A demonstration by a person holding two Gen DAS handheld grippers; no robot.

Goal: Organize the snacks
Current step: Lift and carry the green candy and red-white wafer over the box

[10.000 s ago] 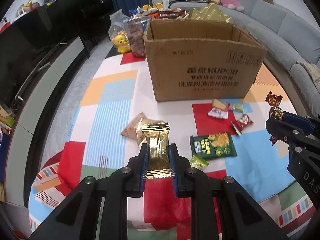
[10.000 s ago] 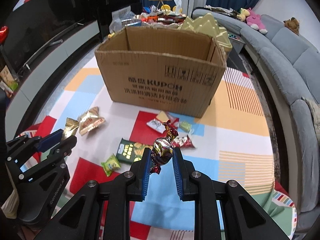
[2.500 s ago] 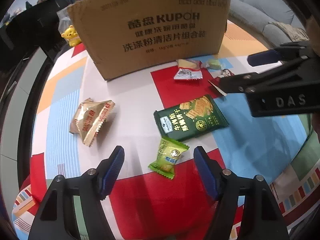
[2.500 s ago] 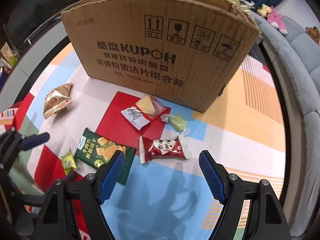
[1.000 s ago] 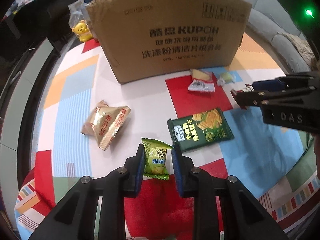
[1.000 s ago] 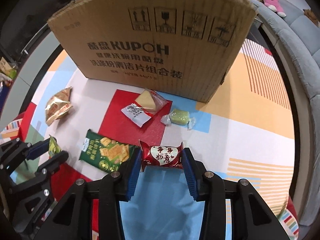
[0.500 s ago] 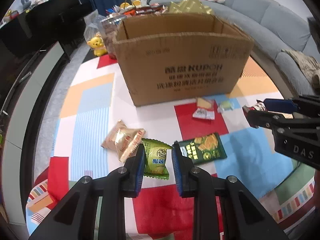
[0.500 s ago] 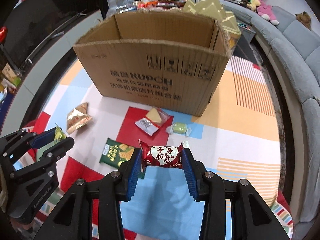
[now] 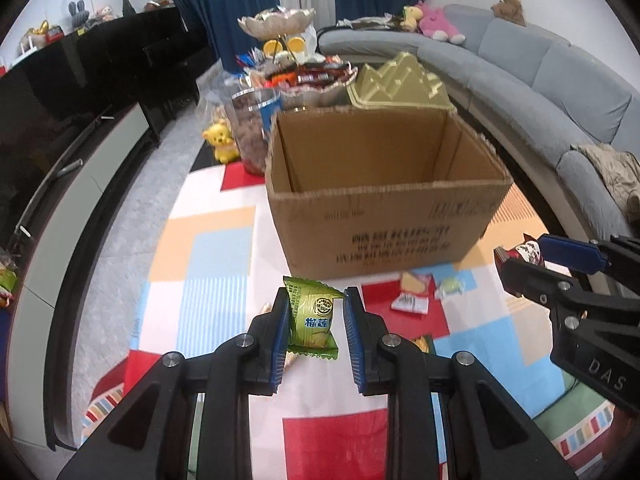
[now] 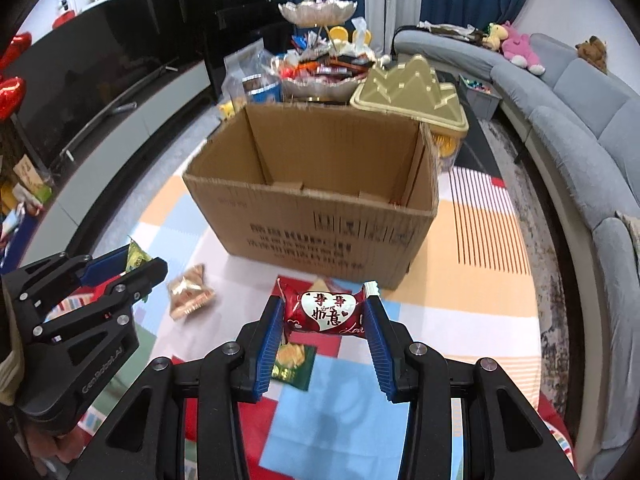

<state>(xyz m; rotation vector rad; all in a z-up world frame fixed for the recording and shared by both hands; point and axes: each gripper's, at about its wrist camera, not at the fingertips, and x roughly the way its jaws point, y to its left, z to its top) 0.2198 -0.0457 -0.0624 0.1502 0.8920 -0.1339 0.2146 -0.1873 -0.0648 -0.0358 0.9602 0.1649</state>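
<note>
My left gripper (image 9: 314, 314) is shut on a small green snack packet (image 9: 312, 318), held up in front of the open cardboard box (image 9: 384, 200). My right gripper (image 10: 324, 314) is shut on a red snack packet (image 10: 325, 313) with a white heart, also lifted before the box (image 10: 320, 216). Each gripper shows in the other's view: the right one (image 9: 516, 258) at the right edge, the left one (image 10: 140, 260) at the left. On the colourful mat lie gold packets (image 10: 188, 290), a dark green cracker pack (image 10: 292, 362), a yellow wedge snack (image 9: 412, 284) and a pale green candy (image 9: 450, 286).
Behind the box stand a gold mountain-shaped container (image 9: 400, 84), a tiered dish of sweets (image 9: 296, 76), a jar (image 9: 250, 136) and a yellow bear toy (image 9: 218, 142). A grey sofa (image 9: 540, 92) curves along the right; a dark TV cabinet (image 10: 100, 92) runs along the left.
Both grippers have risen with their packets from just above the mat; the box's open top and inside walls have come into view. The grips are unchanged.
</note>
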